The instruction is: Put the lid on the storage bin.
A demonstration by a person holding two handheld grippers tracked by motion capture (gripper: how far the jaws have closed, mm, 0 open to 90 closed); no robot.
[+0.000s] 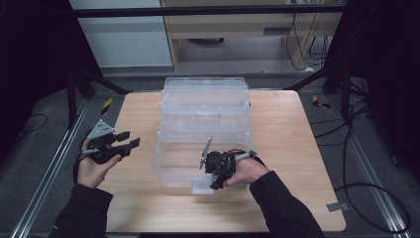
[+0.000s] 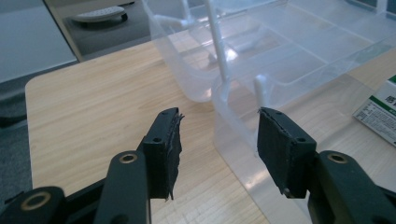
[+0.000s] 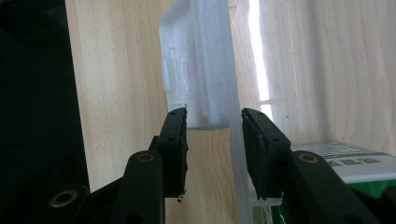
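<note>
A clear plastic tiered storage box (image 1: 205,106) stands open in the middle of the wooden table (image 1: 287,163). My right gripper (image 1: 216,184) points down at the box's front edge. In the right gripper view its jaws (image 3: 214,112) straddle the white latch (image 3: 196,70) and the thin front wall, with the pads against them. My left gripper (image 1: 130,139) hovers over the table's left side, apart from the box. Its jaws (image 2: 219,114) stand open with nothing between them, facing the corner of the lowest tray (image 2: 233,130).
A green and white carton (image 2: 380,112) lies inside the lowest tray, seen as well in the right gripper view (image 3: 355,163). Bare wood lies left of the box and along the front edge. Metal rails and cables run on the floor at both sides.
</note>
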